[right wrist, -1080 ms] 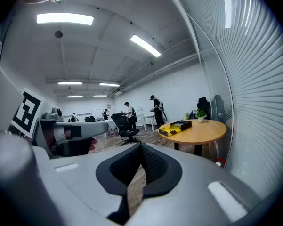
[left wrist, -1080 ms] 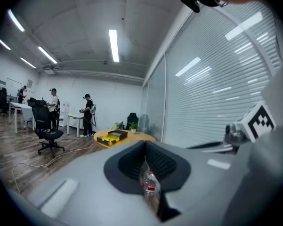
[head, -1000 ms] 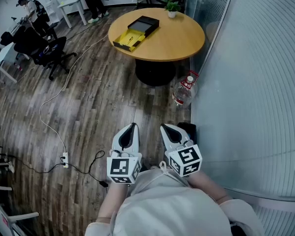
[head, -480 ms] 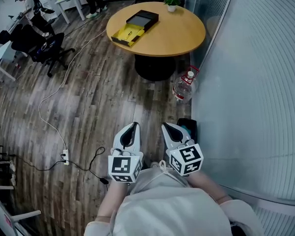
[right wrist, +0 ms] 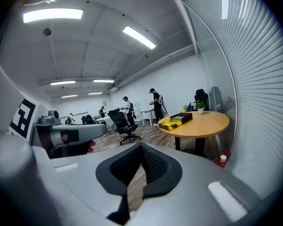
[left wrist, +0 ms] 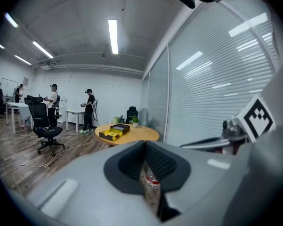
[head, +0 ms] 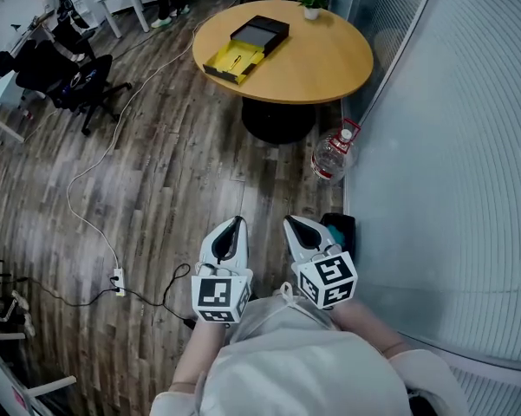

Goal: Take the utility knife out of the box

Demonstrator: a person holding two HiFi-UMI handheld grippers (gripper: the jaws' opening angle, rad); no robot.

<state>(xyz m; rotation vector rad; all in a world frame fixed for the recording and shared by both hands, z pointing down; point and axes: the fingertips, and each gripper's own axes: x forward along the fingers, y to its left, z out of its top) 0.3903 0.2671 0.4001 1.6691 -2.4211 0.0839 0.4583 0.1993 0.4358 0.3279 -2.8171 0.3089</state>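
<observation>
An open box sits on the far-left part of a round wooden table (head: 321,59): a yellow tray (head: 232,59) with a small dark item in it, too small to identify, and a black lid (head: 260,35) behind it. The box also shows as a yellow-and-black box (left wrist: 114,132) in the left gripper view and as a box (right wrist: 176,120) in the right gripper view. My left gripper (head: 235,222) and right gripper (head: 289,223) are held side by side over the wooden floor, far short of the table. Both point at the table with jaws shut and nothing in them.
A large water bottle (head: 331,154) stands on the floor by the table's pedestal, next to the glass wall at right. A potted plant (head: 311,0) sits at the table's back. An office chair (head: 78,81), a floor cable with a power strip (head: 115,280) and several people lie left.
The table and box sit slightly larger and further right in the head view as the person has moved toward them. Both grippers came along together, still shut.
</observation>
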